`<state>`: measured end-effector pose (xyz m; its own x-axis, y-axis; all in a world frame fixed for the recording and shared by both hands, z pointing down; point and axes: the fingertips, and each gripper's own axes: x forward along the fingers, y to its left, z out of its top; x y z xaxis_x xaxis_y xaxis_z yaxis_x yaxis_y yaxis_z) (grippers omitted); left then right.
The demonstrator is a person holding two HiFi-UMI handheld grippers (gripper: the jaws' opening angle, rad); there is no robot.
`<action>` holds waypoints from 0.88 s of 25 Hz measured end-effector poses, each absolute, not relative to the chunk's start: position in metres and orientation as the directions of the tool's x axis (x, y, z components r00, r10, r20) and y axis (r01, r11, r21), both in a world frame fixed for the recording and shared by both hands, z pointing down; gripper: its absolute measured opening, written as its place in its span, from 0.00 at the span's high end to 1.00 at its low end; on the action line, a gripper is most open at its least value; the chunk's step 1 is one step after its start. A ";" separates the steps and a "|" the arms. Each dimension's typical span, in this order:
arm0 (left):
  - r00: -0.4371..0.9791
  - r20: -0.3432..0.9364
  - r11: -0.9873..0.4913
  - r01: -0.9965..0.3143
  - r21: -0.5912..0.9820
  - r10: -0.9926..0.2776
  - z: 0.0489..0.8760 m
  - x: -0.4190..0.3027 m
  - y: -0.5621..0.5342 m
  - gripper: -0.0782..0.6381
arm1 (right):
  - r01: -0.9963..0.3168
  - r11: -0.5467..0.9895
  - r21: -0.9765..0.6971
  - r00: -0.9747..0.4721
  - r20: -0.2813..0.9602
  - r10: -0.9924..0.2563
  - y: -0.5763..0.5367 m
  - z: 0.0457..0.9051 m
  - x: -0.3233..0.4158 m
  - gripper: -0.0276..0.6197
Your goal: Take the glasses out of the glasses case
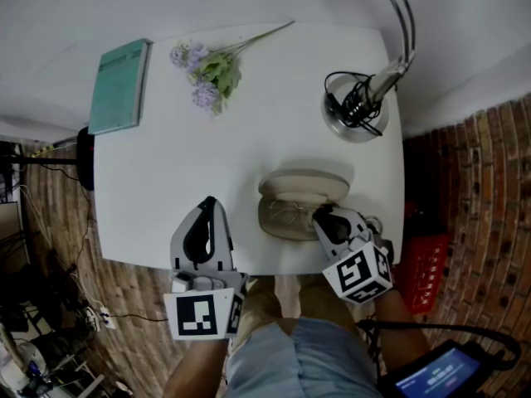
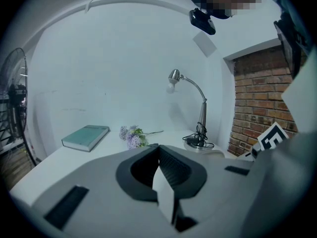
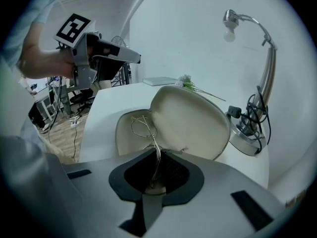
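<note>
Wire glasses (image 3: 142, 129) lie in the open beige case (image 3: 198, 120), the right claw (image 3: 157, 168) seemingly clenched on one thin arm; the left claw (image 2: 158, 152) hangs clenched and empty. Lifting by that arm could bend it or let it slip.

soft, even, cool light; white tabletop (image 1: 249, 114) bright, shadows faint. gripper views bulge, corners black. left tongs (image 2: 158, 148) and right tongs (image 3: 158, 151) close-up, blurred.
</note>
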<state>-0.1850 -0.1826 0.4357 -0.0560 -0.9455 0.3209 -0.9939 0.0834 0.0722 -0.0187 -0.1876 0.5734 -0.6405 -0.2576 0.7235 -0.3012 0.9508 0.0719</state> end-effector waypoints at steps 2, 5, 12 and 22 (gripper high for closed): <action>-0.054 0.321 0.081 -0.994 0.071 -0.946 0.437 -0.185 -0.183 0.88 | -0.272 0.960 0.072 -0.645 0.727 -0.237 -0.187 0.575 -0.020 0.89; -0.059 0.321 0.085 -0.994 0.066 -0.945 0.437 -0.185 -0.181 0.88 | -0.265 0.961 0.077 -0.638 0.733 -0.235 -0.188 0.576 -0.019 0.90; -0.067 0.321 0.091 -0.994 0.060 -0.945 0.434 -0.188 -0.178 0.88 | -0.265 0.962 0.060 -0.645 0.731 -0.223 -0.188 0.578 -0.017 0.89; -0.077 0.304 0.097 -0.994 0.052 -0.950 0.428 -0.189 -0.177 0.88 | -0.259 0.963 0.072 -0.668 0.707 -0.233 -0.187 0.576 -0.016 0.91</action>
